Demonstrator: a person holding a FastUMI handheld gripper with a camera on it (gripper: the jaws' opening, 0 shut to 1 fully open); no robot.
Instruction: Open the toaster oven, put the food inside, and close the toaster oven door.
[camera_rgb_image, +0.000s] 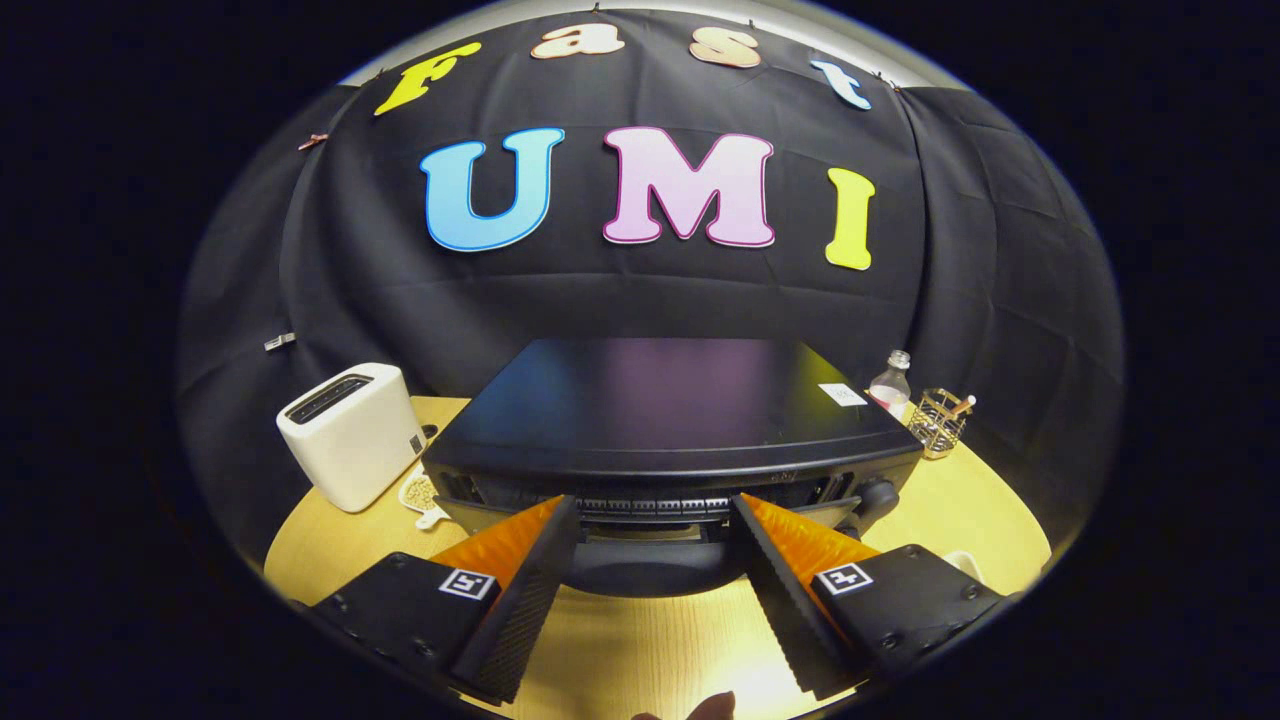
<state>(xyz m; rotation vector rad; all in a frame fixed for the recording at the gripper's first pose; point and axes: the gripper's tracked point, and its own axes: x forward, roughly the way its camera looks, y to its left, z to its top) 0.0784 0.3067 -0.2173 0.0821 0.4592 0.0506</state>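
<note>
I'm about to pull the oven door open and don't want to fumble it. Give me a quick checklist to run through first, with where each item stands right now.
1. Gripper jaws open wide enough for the handle: ok, they stand well apart.
2. Handle between the jaws: ok, the dark bar lies between them.
3. Both jaws pressing on the handle: not ok, no grip is made.
4. Oven door shut or ajar: cannot tell, the view looks down over its top.
5. Table in front free for the door to swing down: ok, bare wood below the handle.
6. Toaster out of the door's way: ok, it stands beside the oven.
</note>
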